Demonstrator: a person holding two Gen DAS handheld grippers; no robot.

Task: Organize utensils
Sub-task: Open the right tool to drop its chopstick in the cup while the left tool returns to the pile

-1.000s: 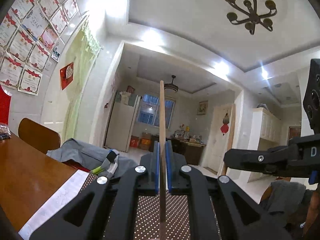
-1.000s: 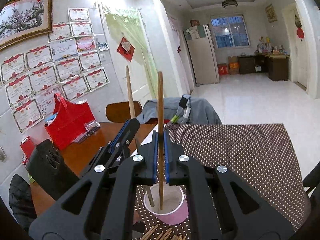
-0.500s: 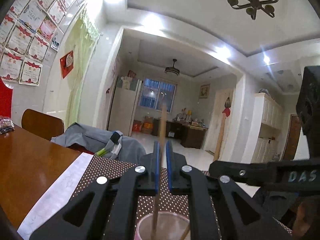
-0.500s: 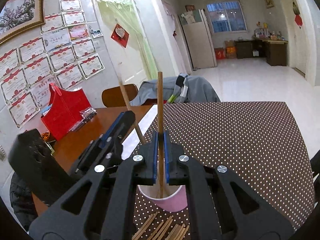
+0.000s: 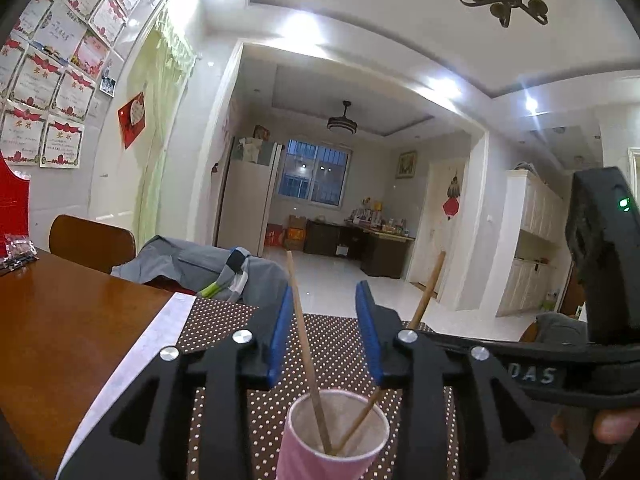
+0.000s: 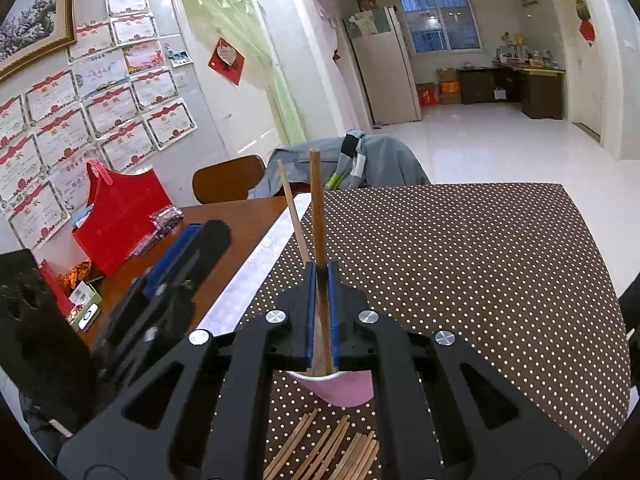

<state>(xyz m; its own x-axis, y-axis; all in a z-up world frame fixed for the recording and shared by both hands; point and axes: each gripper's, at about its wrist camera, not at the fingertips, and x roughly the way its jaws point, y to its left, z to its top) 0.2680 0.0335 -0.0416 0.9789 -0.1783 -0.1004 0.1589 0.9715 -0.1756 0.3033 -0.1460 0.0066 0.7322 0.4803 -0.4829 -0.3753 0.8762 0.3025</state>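
A: How is the left gripper (image 5: 325, 334) seen at this moment?

B: Its blue pads (image 5: 280, 330) are parted and still opening. A pale chopstick (image 5: 308, 354) stands between them, leaning against the left pad, and its lower end is set inside the pink paper cup (image 5: 334, 436) at the bottom centre of the left wrist view. A second earlier, that stick was pinched tightly between closed pads and no cup was seen below.

A: And the right gripper (image 6: 321, 314)?

B: It is clenched on a darker wooden chopstick (image 6: 320, 248), which is held nearly upright in the middle of the right wrist view. The stick's lower end is dipped into the cup, whose pink wall (image 6: 346, 394) is partly hidden behind the fingers. Compared with a second before, the gripper is seen lower and the cup's mouth is now mostly covered by it.

A: Where is the cup placed?

B: On the brown dotted tablecloth (image 6: 460, 260), with loose chopsticks (image 6: 332, 452) laid flat just in front of it at the bottom of the right wrist view.

A: What else is noticed?

B: In the left wrist view the right gripper's chopstick (image 5: 428, 292) is seen slanting from the cup toward the right. A red bag (image 6: 120, 216) is kept on the bare wood table (image 6: 224, 220) at the left.
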